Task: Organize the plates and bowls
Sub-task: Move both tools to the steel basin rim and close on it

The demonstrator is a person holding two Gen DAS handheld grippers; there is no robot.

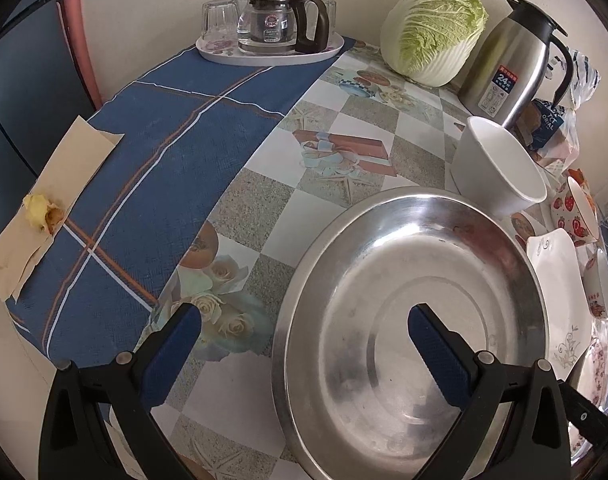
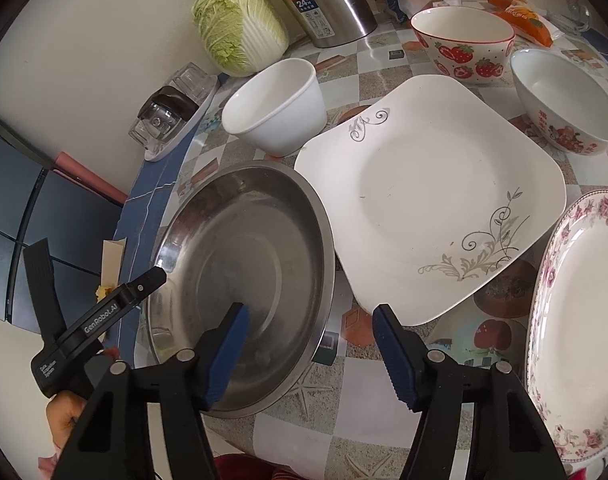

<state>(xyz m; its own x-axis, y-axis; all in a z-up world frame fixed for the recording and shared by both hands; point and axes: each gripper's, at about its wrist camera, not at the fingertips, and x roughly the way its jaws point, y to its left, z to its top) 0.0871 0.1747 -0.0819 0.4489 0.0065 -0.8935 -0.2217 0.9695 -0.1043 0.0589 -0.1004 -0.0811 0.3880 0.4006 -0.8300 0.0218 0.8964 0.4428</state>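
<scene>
Tabletop [image 2: 344, 432]: steel basin rim [image 2: 324, 280] between right claw [image 2: 310, 354]

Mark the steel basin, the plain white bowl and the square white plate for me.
steel basin [image 1: 416, 320]: left wrist view, flat inner bottom.
plain white bowl [image 2: 279, 128]: right wrist view, outer wall below the rim.
square white plate [image 2: 428, 188]: right wrist view, bare centre of the plate.

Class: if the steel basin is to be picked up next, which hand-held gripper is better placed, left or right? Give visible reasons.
Either could. The left hand-held gripper and the right hand-held gripper each straddle opposite sides of the steel basin's rim, one finger inside and one outside. Neither pinches it yet.
</scene>
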